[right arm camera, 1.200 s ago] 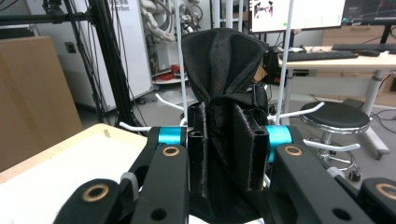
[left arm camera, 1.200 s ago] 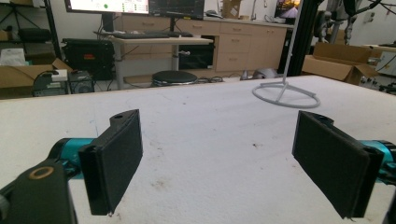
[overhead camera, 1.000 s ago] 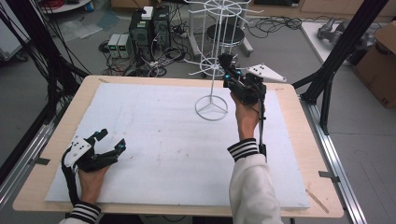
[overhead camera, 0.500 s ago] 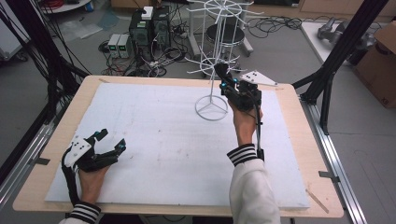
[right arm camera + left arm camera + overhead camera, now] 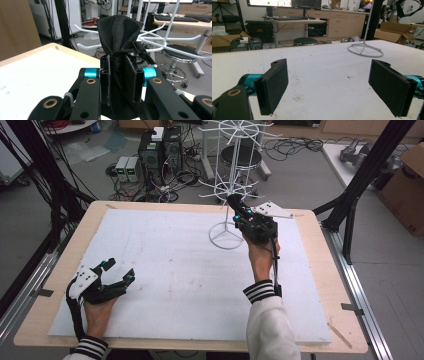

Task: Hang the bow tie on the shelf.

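Between the right gripper's [image 5: 119, 82] jaws sits a black cloth [image 5: 119, 37], bunched and pinched tight, its loose top fanning up above the pads. High view puts that gripper [image 5: 239, 209] raised at the far side of the tabletop [image 5: 165, 270], just beside the white wire rack [image 5: 227, 180], near its lower prongs. Cloth looks soft, light and limp: it should drape and sag, not slip much on the felt-like pads, no breakage risk. Best hold is probably the gathered neck where it is gripped now; a loop or opening for a prong cannot be told. Snagging on the rack's thin arms [image 5: 160, 41] seems the main risk. Left gripper [image 5: 116, 272] rests low at the near left corner, jaws wide apart and empty, pads [image 5: 275, 82] over bare tabletop.
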A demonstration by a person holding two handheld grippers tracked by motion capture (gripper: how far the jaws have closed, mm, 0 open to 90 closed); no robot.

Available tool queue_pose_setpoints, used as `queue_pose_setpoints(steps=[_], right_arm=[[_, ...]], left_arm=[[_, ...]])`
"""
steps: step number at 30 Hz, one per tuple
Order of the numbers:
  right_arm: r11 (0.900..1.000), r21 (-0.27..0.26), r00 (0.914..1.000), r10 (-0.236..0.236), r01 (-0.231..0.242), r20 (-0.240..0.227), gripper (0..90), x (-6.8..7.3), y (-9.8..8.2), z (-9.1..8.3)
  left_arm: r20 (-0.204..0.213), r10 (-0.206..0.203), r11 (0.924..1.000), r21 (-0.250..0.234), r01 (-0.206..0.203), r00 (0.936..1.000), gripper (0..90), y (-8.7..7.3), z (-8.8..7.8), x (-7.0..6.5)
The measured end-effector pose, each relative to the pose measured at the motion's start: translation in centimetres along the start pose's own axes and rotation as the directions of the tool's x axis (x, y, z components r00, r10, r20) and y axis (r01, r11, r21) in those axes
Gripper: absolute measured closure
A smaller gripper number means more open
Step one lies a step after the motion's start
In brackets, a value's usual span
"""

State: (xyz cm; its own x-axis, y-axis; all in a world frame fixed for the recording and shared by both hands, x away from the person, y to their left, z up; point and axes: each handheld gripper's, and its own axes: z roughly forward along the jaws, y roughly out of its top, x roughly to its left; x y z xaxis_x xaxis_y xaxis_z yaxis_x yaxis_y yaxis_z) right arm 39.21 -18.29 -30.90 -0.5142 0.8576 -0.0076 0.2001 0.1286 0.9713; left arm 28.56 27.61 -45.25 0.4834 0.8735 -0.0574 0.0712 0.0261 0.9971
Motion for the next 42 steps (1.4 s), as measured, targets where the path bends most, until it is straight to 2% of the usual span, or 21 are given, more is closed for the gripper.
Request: queue_pose_setpoints(steps=[12, 14, 22, 26, 27, 29, 30, 32, 35, 37, 42], right_arm=[[0.999, 0.029, 0.9999, 0.017, -0.017, 0.000, 75.1, -0.3, -1.2, 0.3], [0.998, 0.052, 0.9994, 0.035, -0.034, -0.009, 74.6, -0.4, -1.5, 0.4], [0.995, 0.078, 0.9972, 0.064, -0.061, -0.037, 72.4, -0.8, -2.4, 0.7], [0.995, 0.087, 0.9978, 0.059, -0.056, -0.031, 57.1, -0.8, -2.8, 0.8], [0.995, 0.087, 0.9978, 0.059, -0.057, -0.028, 50.2, -0.7, -2.9, 0.7], [0.995, 0.086, 0.9983, 0.058, -0.057, -0.006, 26.5, -0.5, -3.1, 0.7], [0.994, 0.096, 0.9989, 0.046, -0.045, -0.009, 18.6, -0.4, -3.2, 0.5], [0.995, 0.095, 0.9995, 0.013, -0.010, -0.028, 9.3, -0.2, -3.4, 0.2], [0.997, 0.079, 0.9982, -0.018, 0.022, -0.058, 8.9, 0.1, -3.7, -0.8], [0.998, 0.066, 0.9981, -0.010, 0.014, -0.060, 0.5, 0.3, -4.0, -1.5], [1.000, 0.016, 0.9973, 0.005, -0.003, -0.073, 0.5, 0.5, -5.1, -3.9]], left_arm=[[0.001, 0.002, 1.0000, 0.000, -0.002, 1.0000, 16.5, 0.0, 0.0, 0.0], [0.000, 0.002, 1.0000, -0.001, -0.002, 1.0000, 16.5, 0.0, 0.0, 0.0], [0.000, 0.003, 1.0000, 0.000, -0.003, 1.0000, 16.5, 0.0, 0.0, 0.0], [0.000, 0.003, 1.0000, 0.000, -0.003, 1.0000, 16.5, 0.0, 0.0, 0.0], [0.000, 0.003, 1.0000, 0.000, -0.003, 1.0000, 16.5, 0.0, 0.0, 0.0], [0.000, 0.003, 1.0000, -0.001, -0.003, 1.0000, 16.5, 0.0, 0.0, 0.0], [-0.001, 0.004, 1.0000, 0.000, -0.004, 1.0000, 16.5, 0.0, 0.0, 0.0], [-0.001, 0.002, 1.0000, -0.002, -0.002, 1.0000, 16.4, 0.0, 0.0, -0.1], [-0.001, 0.003, 1.0000, -0.002, -0.003, 1.0000, 16.5, 0.0, 0.0, -0.1], [0.000, 0.007, 1.0000, 0.000, -0.007, 1.0000, 16.5, 0.0, 0.0, -0.1], [0.002, 0.004, 1.0000, -0.003, -0.004, 1.0000, 16.5, 0.0, 0.0, 0.0]])
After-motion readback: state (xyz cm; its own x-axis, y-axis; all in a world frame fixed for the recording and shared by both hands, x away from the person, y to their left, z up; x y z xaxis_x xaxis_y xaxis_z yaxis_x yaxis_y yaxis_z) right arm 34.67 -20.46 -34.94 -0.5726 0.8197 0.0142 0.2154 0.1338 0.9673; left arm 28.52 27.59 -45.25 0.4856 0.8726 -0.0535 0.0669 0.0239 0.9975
